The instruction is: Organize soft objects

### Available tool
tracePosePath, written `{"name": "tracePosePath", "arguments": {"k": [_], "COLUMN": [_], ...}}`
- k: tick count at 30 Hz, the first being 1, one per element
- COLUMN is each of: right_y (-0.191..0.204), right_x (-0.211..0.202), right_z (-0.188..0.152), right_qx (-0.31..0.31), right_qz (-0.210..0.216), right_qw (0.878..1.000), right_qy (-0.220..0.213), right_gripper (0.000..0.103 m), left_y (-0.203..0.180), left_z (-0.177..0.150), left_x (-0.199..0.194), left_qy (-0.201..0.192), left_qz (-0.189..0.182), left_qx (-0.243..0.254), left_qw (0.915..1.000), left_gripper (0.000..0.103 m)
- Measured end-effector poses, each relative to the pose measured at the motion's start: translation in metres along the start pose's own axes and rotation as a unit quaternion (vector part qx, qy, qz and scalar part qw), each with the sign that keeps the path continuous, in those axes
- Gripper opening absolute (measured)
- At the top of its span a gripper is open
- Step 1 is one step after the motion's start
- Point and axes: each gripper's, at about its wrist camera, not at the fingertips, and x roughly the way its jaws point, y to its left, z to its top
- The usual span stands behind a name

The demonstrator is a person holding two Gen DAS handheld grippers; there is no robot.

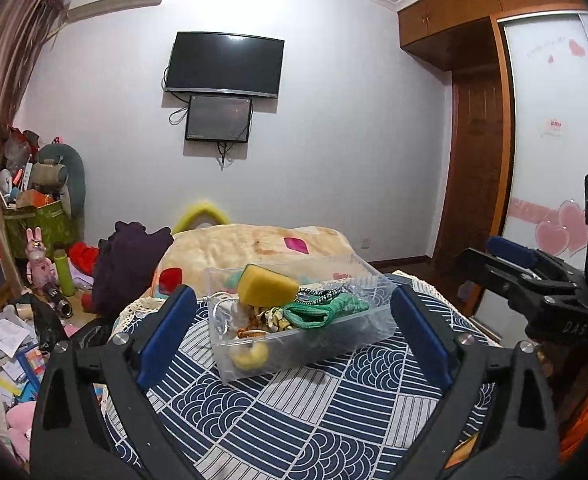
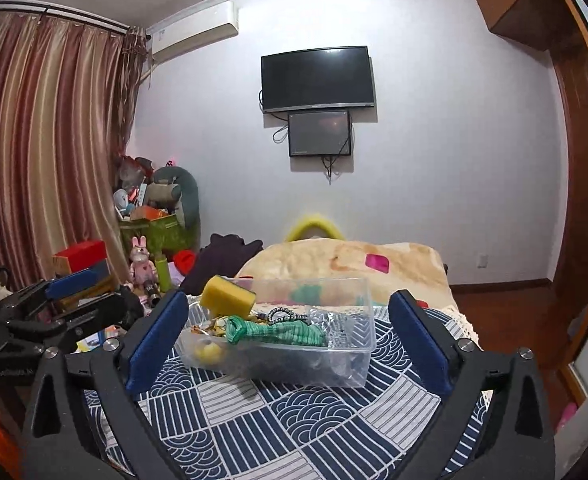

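Observation:
A clear plastic box (image 1: pixel 334 344) (image 2: pixel 358 364) stands on a blue-and-white patterned cloth (image 1: pixel 294 412) (image 2: pixel 277 416). Inside it a yellow sponge (image 1: pixel 265 290) (image 2: pixel 225 298) leans on top of a green knitted piece (image 1: pixel 322 310) (image 2: pixel 281 332), a braided cord, a yellow ring-shaped toy (image 1: pixel 249 356) (image 2: pixel 207 350) and other small soft things. My left gripper (image 1: pixel 294 338) is open, its blue pads (image 1: pixel 165 332) short of the box and apart from it. My right gripper (image 2: pixel 287 342) is open too, nothing between its pads (image 2: pixel 153 340). Each gripper shows at the edge of the other's view.
Behind the box lies a cream blanket (image 1: pixel 261 244) (image 2: pixel 354 260) with a dark purple plush (image 1: pixel 129 264) beside it. At the left, the floor holds papers, toys, a pink rabbit figure (image 1: pixel 37 256) and a green bin (image 2: pixel 153 228). A wardrobe (image 1: pixel 554 140) stands at the right.

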Motion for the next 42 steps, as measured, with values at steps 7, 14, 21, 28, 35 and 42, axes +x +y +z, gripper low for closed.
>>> {"name": "tracePosePath", "arguments": {"k": [7, 14, 21, 28, 35, 42], "right_y": [0.004, 0.002, 0.001, 0.002, 0.001, 0.002], "right_x": [-0.005, -0.009, -0.010, -0.010, -0.010, -0.011], "right_z": [-0.004, -0.004, -0.004, -0.004, -0.004, -0.003], "right_qx": [-0.005, -0.001, 0.000, 0.000, 0.001, 0.002], "right_qz": [0.001, 0.002, -0.001, 0.000, 0.001, 0.002], "right_qw": [1.000, 1.000, 1.000, 1.000, 1.000, 1.000], "right_qy": [-0.002, -0.006, -0.006, -0.004, -0.003, -0.002], "right_gripper": [0.100, 0.101, 0.102, 0.103, 0.103, 0.103], "left_y": [-0.002, -0.003, -0.003, -0.003, -0.002, 0.000], "left_z": [-0.004, -0.005, -0.007, -0.007, -0.008, -0.007], "left_x": [-0.002, -0.004, -0.004, -0.003, -0.003, -0.002], "left_qy": [-0.004, -0.004, -0.003, -0.002, -0.003, -0.001], "left_qz": [0.008, 0.003, 0.004, 0.006, 0.007, 0.007], "left_qx": [0.004, 0.003, 0.004, 0.005, 0.004, -0.003], "left_qw": [1.0000, 1.0000, 1.0000, 1.0000, 1.0000, 1.0000], "left_gripper": [0.100, 0.102, 0.102, 0.102, 0.103, 0.103]}}
